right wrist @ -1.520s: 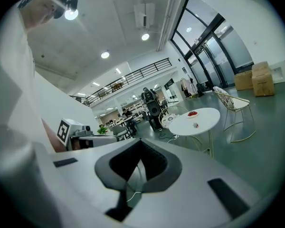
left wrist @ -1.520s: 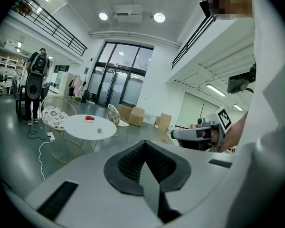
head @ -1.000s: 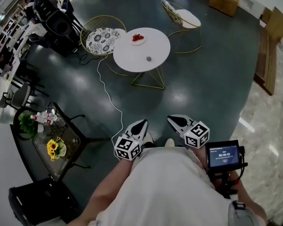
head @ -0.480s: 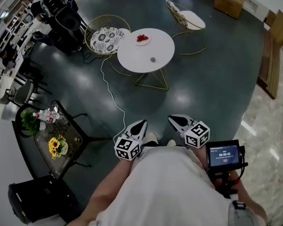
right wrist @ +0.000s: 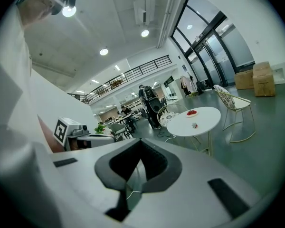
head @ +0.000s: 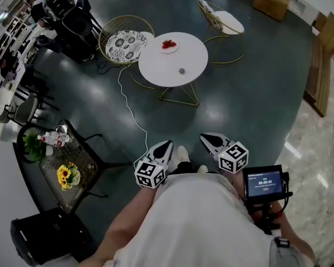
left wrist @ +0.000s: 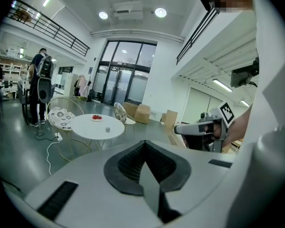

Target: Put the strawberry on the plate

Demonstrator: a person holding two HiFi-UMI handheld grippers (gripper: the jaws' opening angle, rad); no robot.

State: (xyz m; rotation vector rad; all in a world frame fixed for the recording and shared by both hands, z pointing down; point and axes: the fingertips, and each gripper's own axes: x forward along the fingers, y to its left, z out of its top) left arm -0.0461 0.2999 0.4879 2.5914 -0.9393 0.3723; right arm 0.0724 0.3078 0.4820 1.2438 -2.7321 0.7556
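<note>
Strawberries (head: pixel 167 43) lie on a plate (head: pixel 174 48) on the round table (head: pixel 164 65), well ahead of you. Your left tool (head: pixel 167 145) and right tool (head: pixel 207 138) are closed and empty, held at your waist because nothing is within reach.

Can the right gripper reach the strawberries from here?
Probably not yet. The right hand-held gripper is close to the person's body, while the strawberries sit on a plate on the white round table, across a stretch of floor. Nothing seems to block the way; the person would need to walk closer.
</note>
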